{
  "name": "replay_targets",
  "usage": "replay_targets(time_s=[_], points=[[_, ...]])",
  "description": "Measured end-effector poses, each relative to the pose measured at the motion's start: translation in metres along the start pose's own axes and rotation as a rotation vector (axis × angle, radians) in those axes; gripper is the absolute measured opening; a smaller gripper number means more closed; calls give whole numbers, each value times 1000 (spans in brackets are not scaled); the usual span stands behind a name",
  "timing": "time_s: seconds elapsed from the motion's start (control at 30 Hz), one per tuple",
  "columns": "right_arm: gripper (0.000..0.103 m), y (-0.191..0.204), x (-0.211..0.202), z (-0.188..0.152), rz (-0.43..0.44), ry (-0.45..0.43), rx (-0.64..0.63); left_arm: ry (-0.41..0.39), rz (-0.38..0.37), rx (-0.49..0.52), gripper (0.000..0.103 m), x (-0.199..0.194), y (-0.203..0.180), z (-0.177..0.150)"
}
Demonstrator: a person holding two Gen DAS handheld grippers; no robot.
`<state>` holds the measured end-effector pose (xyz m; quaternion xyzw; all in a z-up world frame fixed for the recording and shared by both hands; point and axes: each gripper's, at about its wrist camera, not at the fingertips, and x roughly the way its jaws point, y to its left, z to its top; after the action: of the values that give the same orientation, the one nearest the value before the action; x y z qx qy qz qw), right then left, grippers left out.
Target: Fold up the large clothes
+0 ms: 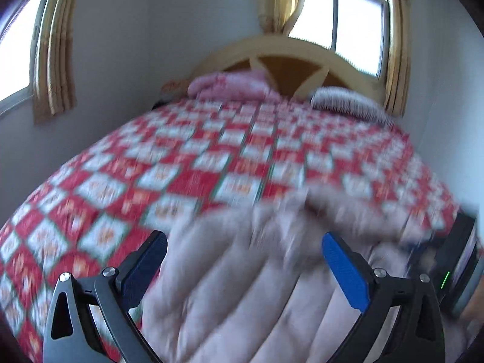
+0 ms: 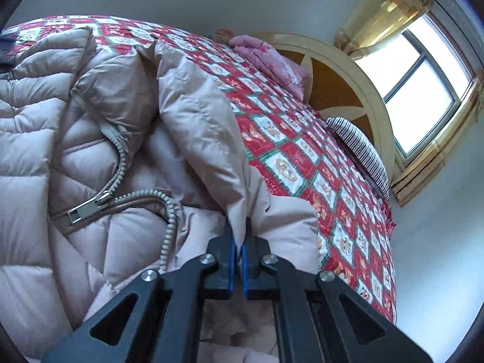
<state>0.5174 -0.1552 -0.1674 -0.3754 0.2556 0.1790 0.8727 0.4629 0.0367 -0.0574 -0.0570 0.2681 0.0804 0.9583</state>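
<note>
We see the jacket [image 2: 90,139] filling the left and centre of the right view, spread on the quilt [image 2: 302,157]; our right gripper [image 2: 240,239] is pinched tight on a fold; low in the blurred left view, our left gripper [image 1: 242,266] gapes wide over the jacket [image 1: 242,287].

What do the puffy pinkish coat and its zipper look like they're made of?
The coat looks like a thin, smooth synthetic shell with a slight sheen over soft padding, going by its stitched puffy channels. The filling itself is hidden. The zipper has chunky beige teeth, probably moulded plastic, and a shiny silver pull that looks metal. The right gripper pinches a fold of the shell.
</note>
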Motion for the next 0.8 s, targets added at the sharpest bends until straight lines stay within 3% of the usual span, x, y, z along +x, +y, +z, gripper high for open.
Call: replay_targets(time_s=[0.13,0.23,0.33,0.4,0.47,0.73,0.8], points=[[4,3,1,-5,-7,-17,7,-24,4,64,102,40,-24,46],[4,7,-2,-9,-15,-48,-2,2,27,123,102,83,-49,58],[4,10,-7,-12,-29,-79,-25,138,131,291,102,142,-76,33],[4,15,-9,-12,-34,-87,-45,216,193,368,102,161,-75,7],[4,16,-9,-12,-35,-89,-50,261,210,378,102,165,-67,-14],[7,7,-7,-8,-2,-53,-17,261,201,344,102,159,-54,-42],[19,-6,-19,-3,45,-44,44,265,194,331,102,163,-52,-42]])
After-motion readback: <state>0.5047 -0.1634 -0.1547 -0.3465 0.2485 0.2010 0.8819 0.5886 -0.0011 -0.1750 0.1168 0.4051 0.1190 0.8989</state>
